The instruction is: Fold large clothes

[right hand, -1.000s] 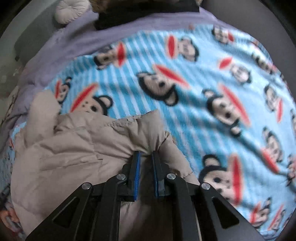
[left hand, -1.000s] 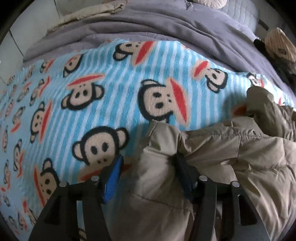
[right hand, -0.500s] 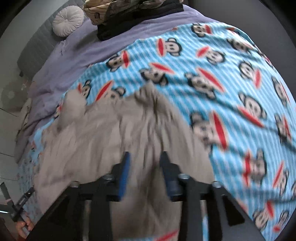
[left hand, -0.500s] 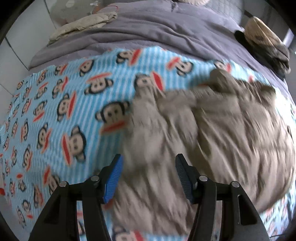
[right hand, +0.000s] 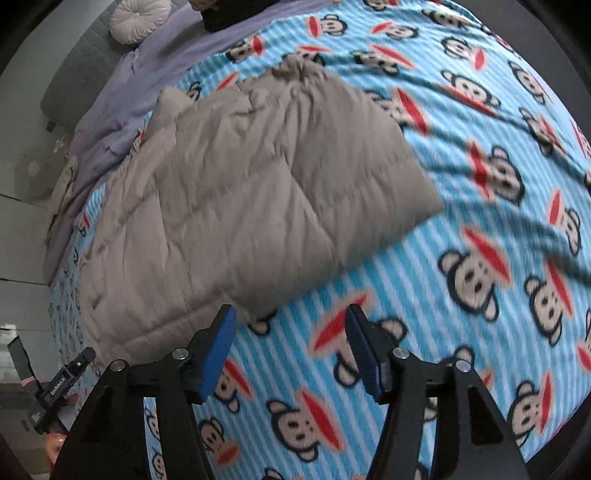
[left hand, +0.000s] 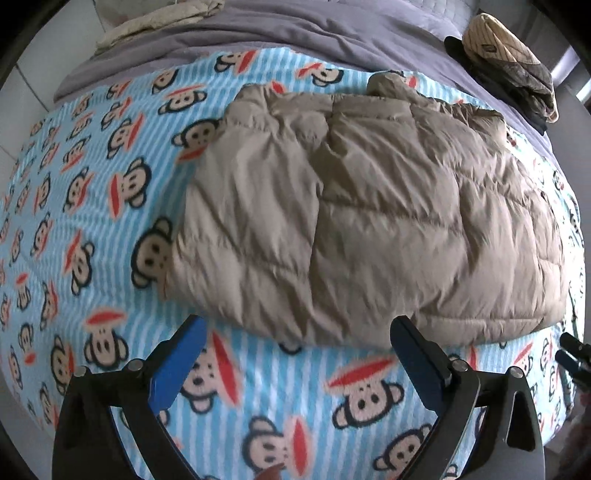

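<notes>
The beige quilted jacket (left hand: 369, 206) lies folded into a rough rectangle on the blue striped monkey-print blanket (left hand: 96, 236) that covers the bed, its puffy panels creased and its near hem just ahead of both tools. In the right wrist view the jacket (right hand: 236, 192) sits left of centre, one corner jutting toward the open blanket (right hand: 480, 229).

The left tool (left hand: 295, 354) hangs above bare blanket with its blue pads spread wide, having just been opening, nothing between them. The right tool (right hand: 291, 343) also stands apart from the cloth, jaws parted and just been opening, empty.

Beyond the blanket a grey-purple duvet (left hand: 295, 33) runs along the far side of the bed, carrying a pile of dark and striped clothes (left hand: 509, 59) at the right and a pale crumpled cloth (left hand: 159, 18) at the left. A round pale cushion (right hand: 136, 18) rests near the grey headboard. Plenty of blanket lies free to the right of the jacket; the bed's left edge drops to a pale tiled floor (left hand: 22, 88).
</notes>
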`<state>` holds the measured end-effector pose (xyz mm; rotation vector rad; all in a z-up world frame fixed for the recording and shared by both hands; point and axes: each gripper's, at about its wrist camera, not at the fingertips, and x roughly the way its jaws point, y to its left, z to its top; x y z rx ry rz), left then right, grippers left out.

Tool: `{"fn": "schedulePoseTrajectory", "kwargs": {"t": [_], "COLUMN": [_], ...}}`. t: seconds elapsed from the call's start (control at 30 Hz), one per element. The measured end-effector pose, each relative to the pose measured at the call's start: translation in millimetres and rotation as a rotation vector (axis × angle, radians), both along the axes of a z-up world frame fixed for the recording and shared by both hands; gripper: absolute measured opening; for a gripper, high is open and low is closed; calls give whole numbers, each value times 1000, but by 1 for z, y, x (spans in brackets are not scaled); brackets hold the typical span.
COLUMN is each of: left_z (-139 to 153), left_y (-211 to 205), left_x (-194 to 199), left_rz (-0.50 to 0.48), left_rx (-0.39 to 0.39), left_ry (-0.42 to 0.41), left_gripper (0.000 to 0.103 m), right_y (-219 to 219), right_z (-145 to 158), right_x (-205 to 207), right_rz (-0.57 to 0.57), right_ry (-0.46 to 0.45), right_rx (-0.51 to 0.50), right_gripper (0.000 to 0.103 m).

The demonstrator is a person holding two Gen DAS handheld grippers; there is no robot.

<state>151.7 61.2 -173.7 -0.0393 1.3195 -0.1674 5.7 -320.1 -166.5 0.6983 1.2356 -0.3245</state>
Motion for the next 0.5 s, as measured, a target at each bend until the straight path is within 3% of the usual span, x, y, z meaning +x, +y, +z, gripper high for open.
{"fn": "schedulePoseTrajectory", "kwargs": {"t": [0.37, 0.4, 0.43, 0.47, 0.5], "left_z": [-4, -4, -5, -5, -5], "left_y": [4, 4, 4, 4, 4], "left_x": [-26, -27, -30, -32, -33], "left_rz": [-9, -12, -16, -17, -17], "left_rx": [17, 16, 16, 16, 17], "left_ry": [14, 16, 21, 22, 22], "left_gripper": [102, 102, 102, 102, 102], "right_y": [17, 18, 20, 21, 23], "right_z": [-8, -8, -9, -10, -9], "right_x": [-24, -25, -26, -27, -29], "right_rz": [7, 9, 13, 15, 17], "right_ry": [-4, -5, -3, -5, -13], "right_rx": [59, 65, 70, 72, 70], "right_gripper": [80, 83, 97, 103, 103]}}
